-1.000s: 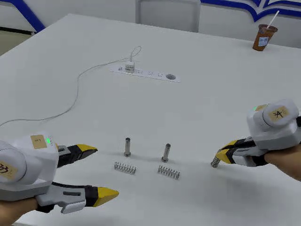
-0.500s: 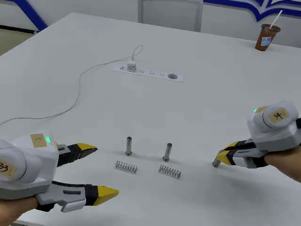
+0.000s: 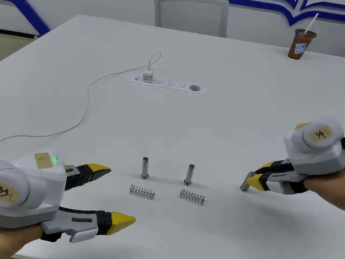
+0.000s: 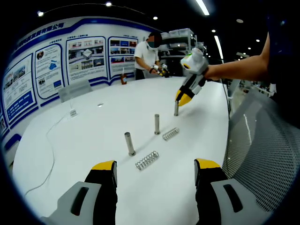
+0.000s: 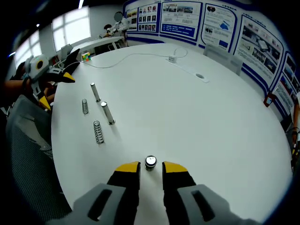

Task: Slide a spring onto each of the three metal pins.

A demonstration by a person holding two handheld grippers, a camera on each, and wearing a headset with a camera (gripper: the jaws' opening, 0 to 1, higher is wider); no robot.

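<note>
Two bare metal pins stand upright at the table's near middle. A loose spring lies in front of each. A third pin, with a spring around it, leans slightly at the right. My right gripper is shut on its top; in the right gripper view the pin's head sits between the yellow tips. My left gripper is open at the lower left, short of the left pin and spring, with nothing between its jaws.
A white power strip with a plugged-in cable trailing left lies farther back on the white table. A brown drink cup with a straw stands at the far right edge. A chair back rises behind the table.
The right gripper has shifted slightly, and the spring-covered pin in it now leans, with more of it showing. The left gripper, the two bare pins and the loose springs are unmoved.
</note>
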